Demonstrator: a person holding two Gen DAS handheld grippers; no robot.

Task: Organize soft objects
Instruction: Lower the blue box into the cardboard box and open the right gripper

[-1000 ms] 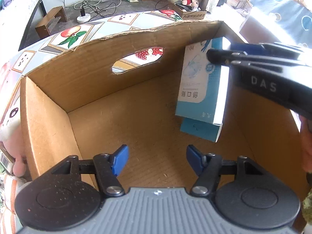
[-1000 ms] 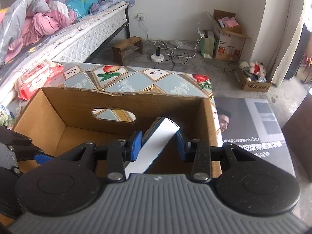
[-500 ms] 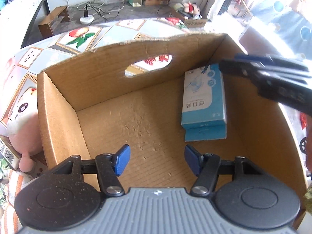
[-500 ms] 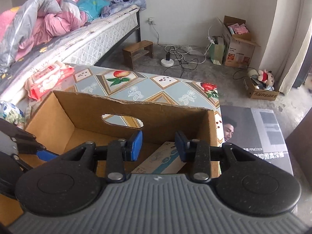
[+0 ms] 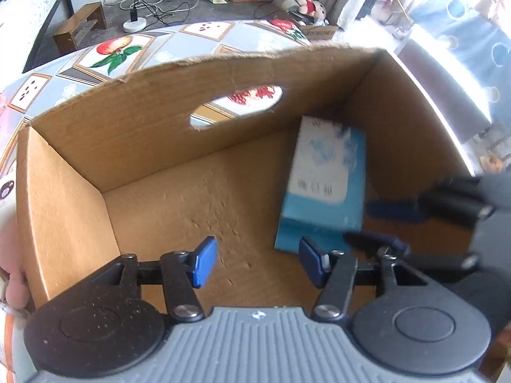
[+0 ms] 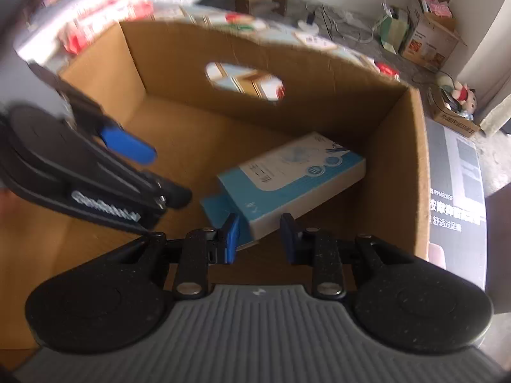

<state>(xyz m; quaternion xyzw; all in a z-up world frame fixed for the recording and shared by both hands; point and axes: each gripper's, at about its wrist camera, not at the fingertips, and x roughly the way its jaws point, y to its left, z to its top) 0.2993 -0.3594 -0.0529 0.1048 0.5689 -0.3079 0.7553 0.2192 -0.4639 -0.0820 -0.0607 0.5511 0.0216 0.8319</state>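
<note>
A table (image 5: 179, 48) covered with a cloth printed in fruit and dice panels carries an open cardboard box (image 5: 150, 134), whose far wall has an oval handle hole showing the cloth through it. On the box floor, toward its right end, a blue and white carton (image 6: 284, 178) lies flat. At the table's left edge a pink and white plush toy (image 5: 8, 223) sits against the outside of the box, and red-printed soft packs (image 6: 95, 22) lie on the cloth beyond the box's far left corner.

Rough matt corrugated cardboard box (image 5: 153, 134); smooth printed paperboard carton (image 6: 287, 175)
</note>
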